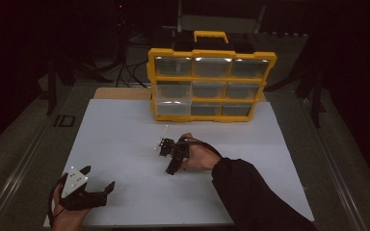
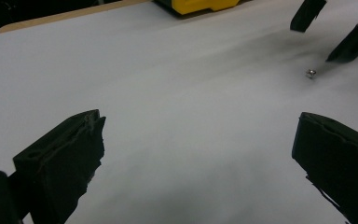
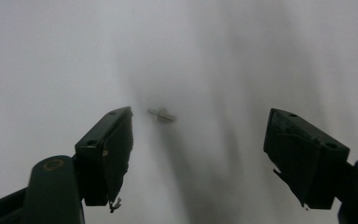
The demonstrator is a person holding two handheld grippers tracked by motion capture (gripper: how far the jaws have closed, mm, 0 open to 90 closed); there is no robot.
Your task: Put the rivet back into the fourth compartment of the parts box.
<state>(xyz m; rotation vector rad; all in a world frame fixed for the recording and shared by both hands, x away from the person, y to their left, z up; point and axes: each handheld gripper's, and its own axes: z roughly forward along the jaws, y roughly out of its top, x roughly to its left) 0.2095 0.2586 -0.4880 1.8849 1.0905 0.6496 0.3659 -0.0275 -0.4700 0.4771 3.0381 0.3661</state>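
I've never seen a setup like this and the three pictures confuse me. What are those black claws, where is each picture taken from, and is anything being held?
No robot here: a person holds a black two-fingered hand gripper in each hand. The high view looks down on the white table sheet, with a yellow plastic organiser case of clear drawers at the back. The other two views ride on the grippers. The left gripper rests open near the front edge. The right gripper is open over a small silvery screw lying on the sheet. Nothing is held.

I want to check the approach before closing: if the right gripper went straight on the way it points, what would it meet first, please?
Probably the small metal screw lying between the open jaws of the right gripper, or the white sheet under it; blur leaves depth unclear.
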